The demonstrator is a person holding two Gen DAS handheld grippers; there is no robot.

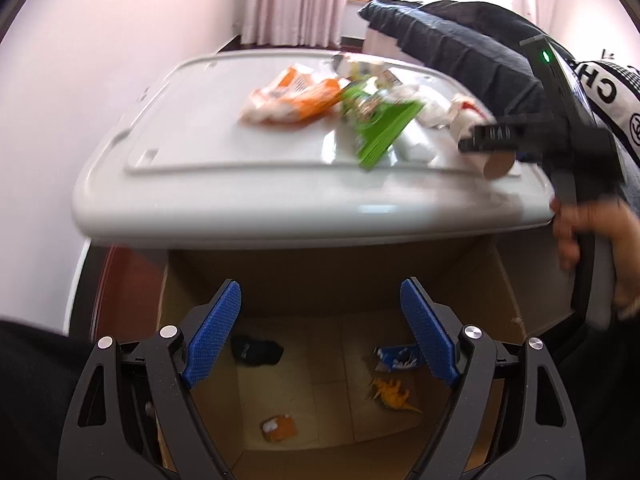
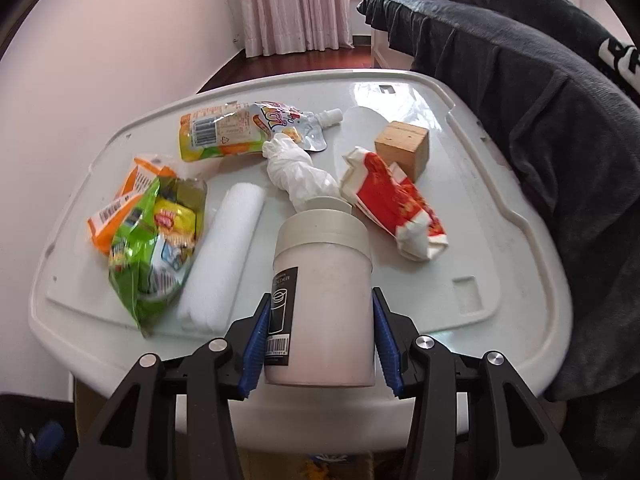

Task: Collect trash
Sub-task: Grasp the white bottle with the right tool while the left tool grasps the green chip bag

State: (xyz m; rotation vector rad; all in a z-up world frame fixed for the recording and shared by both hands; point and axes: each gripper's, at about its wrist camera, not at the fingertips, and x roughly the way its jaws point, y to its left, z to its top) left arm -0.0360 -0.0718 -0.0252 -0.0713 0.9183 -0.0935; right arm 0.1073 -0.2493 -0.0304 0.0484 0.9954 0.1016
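Observation:
My right gripper (image 2: pixel 320 336) is shut on a white cylindrical container (image 2: pixel 322 300) and holds it upright at the near edge of a white table (image 2: pixel 500 240). On the table lie an orange wrapper (image 2: pixel 120 204), a green snack bag (image 2: pixel 156 248), a juice pouch (image 2: pixel 240 128), a crumpled white glove (image 2: pixel 298 172), a red and white wrapper (image 2: pixel 396 208), a white roll (image 2: pixel 224 252) and a wooden block (image 2: pixel 404 146). My left gripper (image 1: pixel 320 332) is open and empty over a cardboard box (image 1: pixel 532 300) below the table edge. The box holds a black item (image 1: pixel 256 350), a blue wrapper (image 1: pixel 396 358), an orange toy dinosaur (image 1: pixel 394 394) and an orange packet (image 1: pixel 280 428).
A dark garment (image 2: pixel 540 92) is draped over something at the table's right side. A pink curtain (image 2: pixel 288 4) hangs at the back and a white wall (image 2: pixel 100 60) stands to the left. The left wrist view shows the right gripper (image 1: pixel 492 140) and the hand (image 1: pixel 588 232) holding it.

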